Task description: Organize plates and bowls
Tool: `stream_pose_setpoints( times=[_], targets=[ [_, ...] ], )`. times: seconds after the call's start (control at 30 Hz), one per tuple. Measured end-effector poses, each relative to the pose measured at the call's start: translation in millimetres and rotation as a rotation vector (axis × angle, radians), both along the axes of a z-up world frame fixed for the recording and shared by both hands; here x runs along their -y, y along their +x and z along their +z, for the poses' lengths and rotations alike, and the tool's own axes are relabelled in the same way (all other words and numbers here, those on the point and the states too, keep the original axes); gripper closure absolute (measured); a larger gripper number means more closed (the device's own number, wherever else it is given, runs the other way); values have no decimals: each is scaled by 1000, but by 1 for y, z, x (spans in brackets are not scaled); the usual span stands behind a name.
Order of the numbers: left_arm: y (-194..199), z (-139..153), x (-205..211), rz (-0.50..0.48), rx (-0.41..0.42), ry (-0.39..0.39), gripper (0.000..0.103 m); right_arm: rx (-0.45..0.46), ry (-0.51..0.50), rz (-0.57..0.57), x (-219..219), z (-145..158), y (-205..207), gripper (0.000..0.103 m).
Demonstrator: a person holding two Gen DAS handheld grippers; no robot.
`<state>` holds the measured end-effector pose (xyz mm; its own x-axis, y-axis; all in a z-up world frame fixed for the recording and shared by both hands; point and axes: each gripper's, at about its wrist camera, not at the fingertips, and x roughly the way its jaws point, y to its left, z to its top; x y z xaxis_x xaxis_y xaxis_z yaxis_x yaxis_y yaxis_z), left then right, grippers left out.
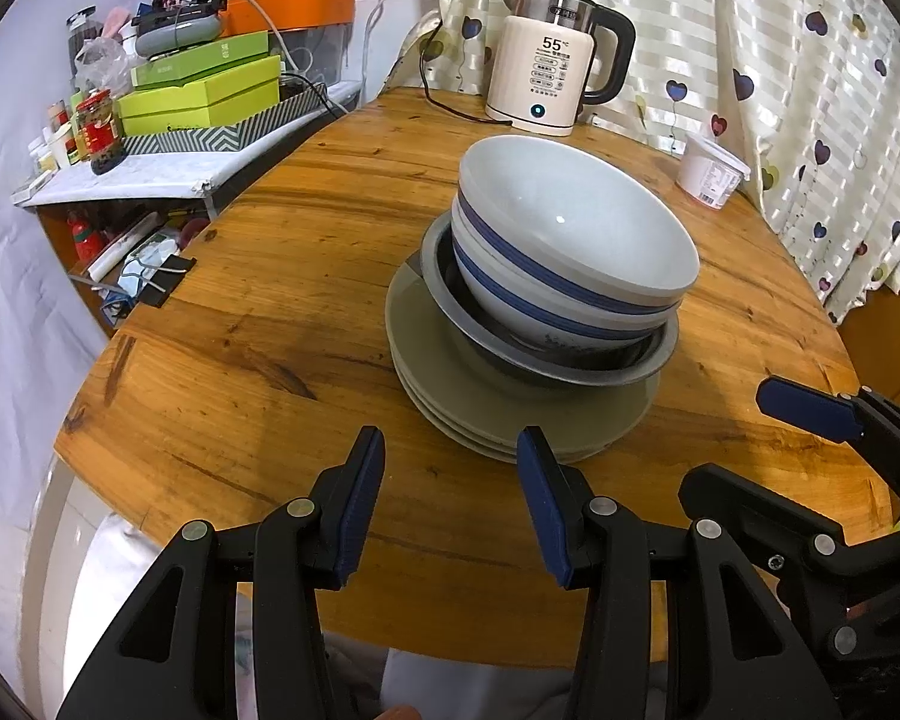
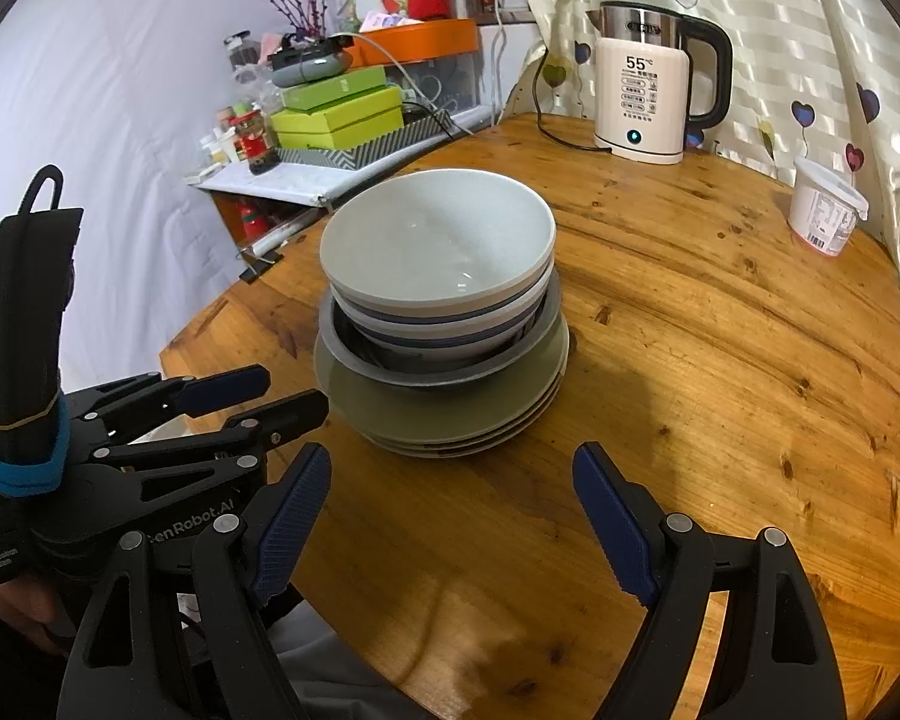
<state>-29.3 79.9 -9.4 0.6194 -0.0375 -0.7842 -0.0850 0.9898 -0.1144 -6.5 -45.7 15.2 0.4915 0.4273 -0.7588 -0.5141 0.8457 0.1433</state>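
Both tools, left tool [image 1: 450, 498] and right tool [image 2: 450, 516], are hovering released and empty before the stacked white blue-striped ceramic bowls [image 1: 570, 252] sitting on grey-green plates [image 1: 450, 372] mid-desk [image 1: 240, 312]; stacking seems finished, with withdrawing likely next.

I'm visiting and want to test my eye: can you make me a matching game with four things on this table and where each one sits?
Things:
1. white bowl
2. grey metal dish
3. kettle
4. plastic tub

Places:
A. far edge of the table, cord plugged in
B. top of the stack
C. alone by the curtain, right side
D. on the plates, holding the bowls

Pairs: 1-B, 2-D, 3-A, 4-C
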Motion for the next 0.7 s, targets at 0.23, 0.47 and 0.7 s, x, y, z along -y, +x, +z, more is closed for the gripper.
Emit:
stream_pose_setpoints(
  times=[0.23, 0.47, 0.7],
  targets=[
    [0, 0, 0, -3, -3, -1, 56, 2, 0, -1, 0, 0, 0, 19],
    [0, -1, 1, -4, -6, -3, 56, -2, -1, -1, 0, 1, -1, 19],
    [1, -2, 1, -3, -7, -2, 56, -1, -1, 0, -1, 1, -1, 19]
  ],
)
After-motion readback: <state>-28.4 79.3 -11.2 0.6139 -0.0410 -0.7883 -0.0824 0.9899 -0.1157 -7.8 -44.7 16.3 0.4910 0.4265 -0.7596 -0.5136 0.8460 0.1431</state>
